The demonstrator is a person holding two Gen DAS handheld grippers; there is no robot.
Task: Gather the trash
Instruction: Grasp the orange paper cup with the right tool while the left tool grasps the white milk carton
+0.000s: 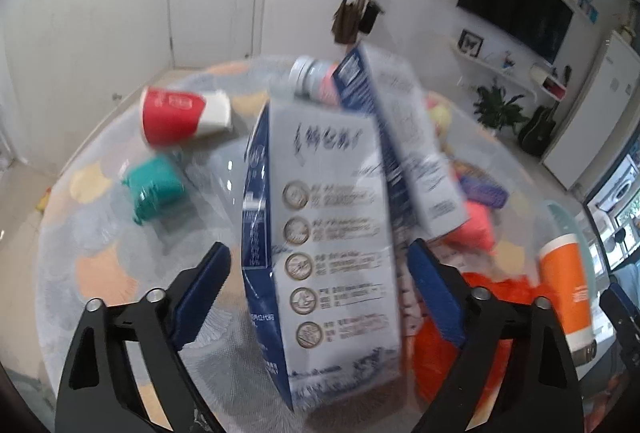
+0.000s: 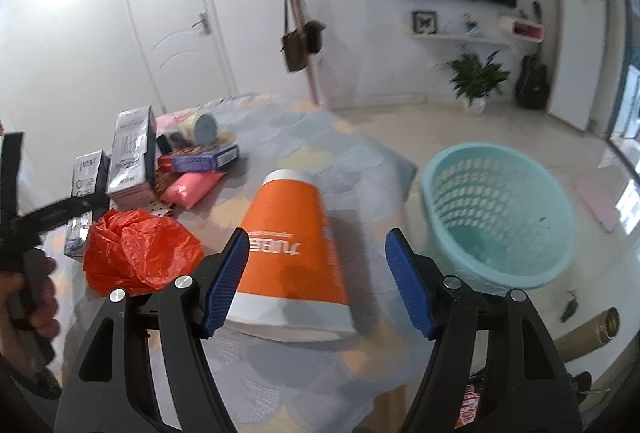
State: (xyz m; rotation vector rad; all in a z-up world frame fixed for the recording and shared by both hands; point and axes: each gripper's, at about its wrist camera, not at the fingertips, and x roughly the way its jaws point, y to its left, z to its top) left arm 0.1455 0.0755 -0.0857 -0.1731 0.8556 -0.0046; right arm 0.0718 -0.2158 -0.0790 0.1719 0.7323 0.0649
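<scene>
In the left wrist view a white and blue milk carton (image 1: 328, 245) stands between my left gripper's (image 1: 320, 265) open fingers, which do not touch it. A second carton (image 1: 404, 141) leans behind it. In the right wrist view an orange paper cup (image 2: 296, 249) lies on its side on the rug between my right gripper's (image 2: 318, 273) open fingers, not gripped. A light blue basket (image 2: 500, 213) stands on the floor to the right. The cartons (image 2: 130, 157) and a crumpled orange plastic bag (image 2: 136, 253) lie to the left.
On the rug (image 1: 100, 273) lie a red and white paper cup (image 1: 180, 113), a teal object (image 1: 158, 189), a pink packet (image 2: 194, 189), a purple box (image 2: 200, 159) and a can (image 1: 308, 77). A brass tube (image 2: 592, 333) lies on the floor.
</scene>
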